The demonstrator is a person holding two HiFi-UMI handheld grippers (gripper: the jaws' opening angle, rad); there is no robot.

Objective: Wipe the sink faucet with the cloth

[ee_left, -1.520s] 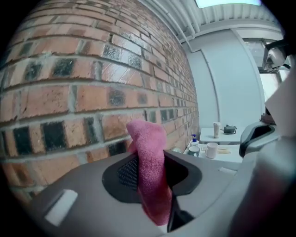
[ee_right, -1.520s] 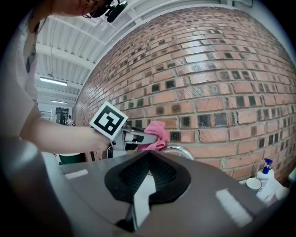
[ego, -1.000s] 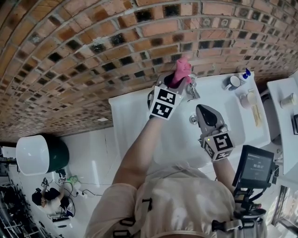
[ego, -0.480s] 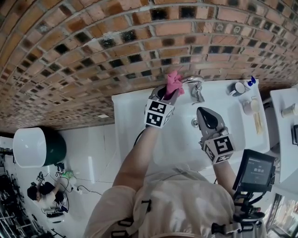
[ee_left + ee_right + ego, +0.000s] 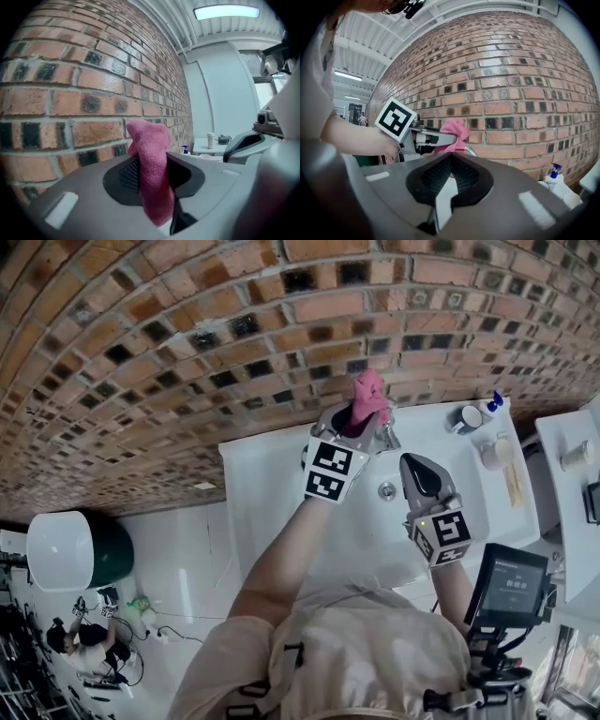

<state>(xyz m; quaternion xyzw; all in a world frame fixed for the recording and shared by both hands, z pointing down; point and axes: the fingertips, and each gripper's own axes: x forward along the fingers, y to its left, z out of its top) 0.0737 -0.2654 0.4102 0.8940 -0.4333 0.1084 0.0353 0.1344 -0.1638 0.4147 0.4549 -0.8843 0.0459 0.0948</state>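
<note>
My left gripper (image 5: 352, 418) is shut on a pink cloth (image 5: 367, 392) and holds it against the top of the chrome faucet (image 5: 386, 435) at the back of the white sink (image 5: 272, 474). In the left gripper view the cloth (image 5: 152, 173) stands up between the jaws, in front of the brick wall. My right gripper (image 5: 413, 463) hovers over the basin just right of the faucet, shut with nothing in it. From the right gripper view the cloth (image 5: 453, 135) shows bunched at the left gripper's (image 5: 440, 138) tip, with the faucet's curved spout (image 5: 471, 151) just below it.
A brick wall (image 5: 234, 343) rises right behind the sink. On the ledge to the right stand a blue-pump soap bottle (image 5: 494, 390), a mug (image 5: 466, 409) and another cup (image 5: 494, 451). The drain (image 5: 386, 490) lies below the faucet. A screen device (image 5: 511, 582) sits at lower right.
The left gripper carried the cloth to the left, off the faucet's spout, and has brought it back over the faucet's top. The right gripper has stayed where it was.
</note>
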